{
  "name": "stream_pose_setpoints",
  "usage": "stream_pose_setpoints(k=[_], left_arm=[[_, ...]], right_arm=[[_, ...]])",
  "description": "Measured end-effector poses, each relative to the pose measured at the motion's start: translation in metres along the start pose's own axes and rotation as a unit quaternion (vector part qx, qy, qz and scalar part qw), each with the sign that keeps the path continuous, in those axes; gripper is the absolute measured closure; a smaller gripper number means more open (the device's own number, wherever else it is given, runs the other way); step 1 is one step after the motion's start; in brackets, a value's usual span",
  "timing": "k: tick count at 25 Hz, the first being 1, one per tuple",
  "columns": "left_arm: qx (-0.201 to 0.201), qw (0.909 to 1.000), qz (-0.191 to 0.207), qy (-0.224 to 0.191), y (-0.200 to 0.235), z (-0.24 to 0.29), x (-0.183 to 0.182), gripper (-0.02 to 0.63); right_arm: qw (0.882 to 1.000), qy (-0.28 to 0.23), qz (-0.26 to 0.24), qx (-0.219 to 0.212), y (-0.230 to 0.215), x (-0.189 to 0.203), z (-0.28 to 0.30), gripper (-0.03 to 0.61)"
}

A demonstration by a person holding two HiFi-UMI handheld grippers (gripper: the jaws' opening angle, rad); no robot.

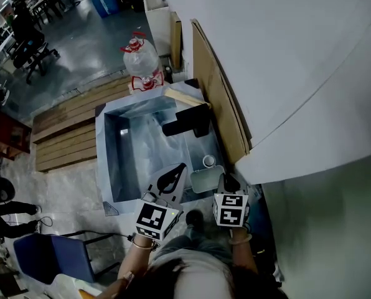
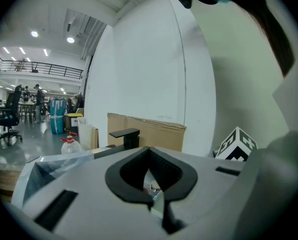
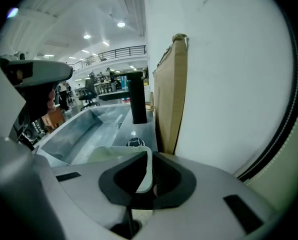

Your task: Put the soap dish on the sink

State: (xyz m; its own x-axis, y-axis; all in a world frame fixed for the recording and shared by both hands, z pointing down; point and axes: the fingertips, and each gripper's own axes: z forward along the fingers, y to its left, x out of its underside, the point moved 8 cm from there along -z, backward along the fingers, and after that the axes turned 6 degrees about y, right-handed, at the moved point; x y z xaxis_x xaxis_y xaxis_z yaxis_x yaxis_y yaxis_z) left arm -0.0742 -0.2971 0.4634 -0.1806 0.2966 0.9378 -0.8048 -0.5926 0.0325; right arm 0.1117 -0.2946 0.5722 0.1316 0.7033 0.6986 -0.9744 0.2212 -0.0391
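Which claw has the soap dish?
The right claw: its jaws pinch the rim of the pale soap dish. The left claw has its jaws together with nothing between them.

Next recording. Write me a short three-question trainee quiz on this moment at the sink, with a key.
1. Multiple choice: what do the right tongs grip?
A) a sponge
B) the rim of the soap dish
C) a toothbrush
2. True or false: the left tongs hold the soap dish.
3. Fill in: behind the black faucet, a sheet of ____ stands against the wall.

Key: 1 B. 2 false; the left tongs are shut with nothing between them. 3 cardboard.
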Motion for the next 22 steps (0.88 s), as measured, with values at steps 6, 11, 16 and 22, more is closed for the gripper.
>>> stream_pose_setpoints(k=[6,11,16,22], left_arm=[[-0.006,0.9999,0.007,-0.009,-0.007,-0.014,-0.003,0.604],[-0.009,0.9998,0.008,-0.015,-0.013,-0.027,-0.001,0.604],[-0.013,0.9995,0.016,-0.024,-0.021,-0.041,-0.004,0.604],[-0.018,0.9992,0.017,-0.031,-0.027,-0.058,-0.004,0.604]], right_arm=[[1.000,-0.023,-0.006,0.009,0.003,-0.001,-0.015,0.546],[0.999,-0.036,-0.004,0.000,0.008,-0.001,-0.028,0.546],[0.999,-0.053,0.003,-0.008,0.014,0.000,-0.044,0.548],[0.997,-0.077,0.006,-0.026,0.021,0.000,-0.064,0.552]])
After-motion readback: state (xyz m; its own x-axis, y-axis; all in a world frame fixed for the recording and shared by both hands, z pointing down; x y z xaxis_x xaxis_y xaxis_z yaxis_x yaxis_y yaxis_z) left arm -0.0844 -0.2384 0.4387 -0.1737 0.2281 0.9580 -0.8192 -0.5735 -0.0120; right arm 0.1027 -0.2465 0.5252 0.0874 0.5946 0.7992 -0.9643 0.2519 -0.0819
